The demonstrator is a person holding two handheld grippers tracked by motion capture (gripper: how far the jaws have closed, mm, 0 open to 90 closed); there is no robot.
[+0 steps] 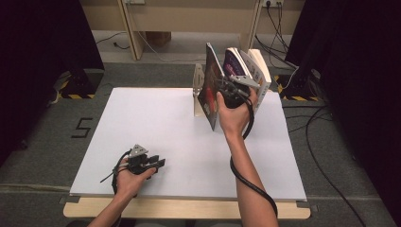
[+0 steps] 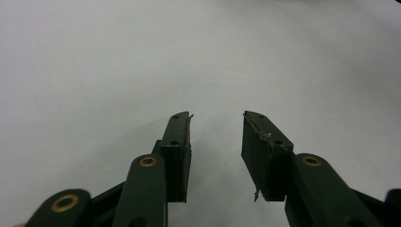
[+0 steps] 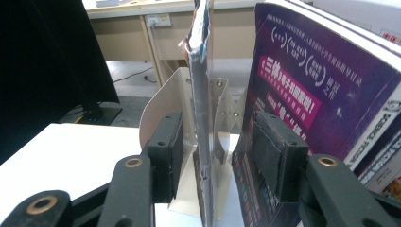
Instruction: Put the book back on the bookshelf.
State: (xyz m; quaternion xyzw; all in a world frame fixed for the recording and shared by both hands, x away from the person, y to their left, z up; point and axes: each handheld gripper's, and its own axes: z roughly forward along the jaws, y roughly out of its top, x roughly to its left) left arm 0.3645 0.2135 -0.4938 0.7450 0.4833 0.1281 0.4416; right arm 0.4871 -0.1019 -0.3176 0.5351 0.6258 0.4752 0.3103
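While the left tongs rest low on the white bench near its front edge, jaws apart with nothing between them, the right tongs stand open astride a thin book. That book stands upright at the far side of the bench, just beside a metal bookend, with a purple-covered book leaning at its other side. Neither pad presses the thin book.
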